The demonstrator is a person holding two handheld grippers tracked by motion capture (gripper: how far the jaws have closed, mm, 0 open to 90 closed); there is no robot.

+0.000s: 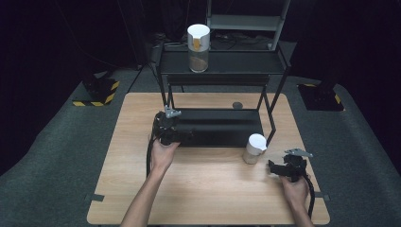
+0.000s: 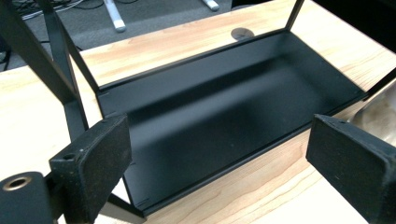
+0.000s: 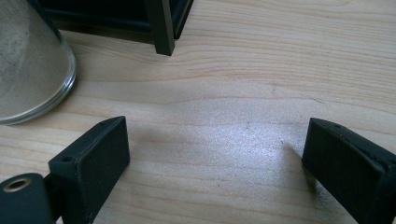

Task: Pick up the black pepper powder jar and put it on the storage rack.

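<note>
1. Grippers first: my right gripper (image 1: 273, 166) sits low over the wooden table (image 1: 208, 198), jaws wide apart and holding nothing; my left gripper (image 1: 188, 137) hovers at the lower shelf's (image 2: 224, 116) front-left corner, jaws also apart.
2. Jar with the white lid (image 1: 254, 148) stands upright on the table just left of my right gripper, long axis vertical, lid up. I judge it ungrasped, shelving not begun.
3. Farther off, a second jar (image 1: 198, 48) already stands on the rack's upper shelf (image 1: 236, 64).

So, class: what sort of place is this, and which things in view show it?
Probably a staged recording or test space, not a home: a lone wooden table stands on grey carpet against black surrounds, yellow-and-black hazard-striped stand feet flank it, and a black metal shelf rack holds a white-lidded jar.
</note>
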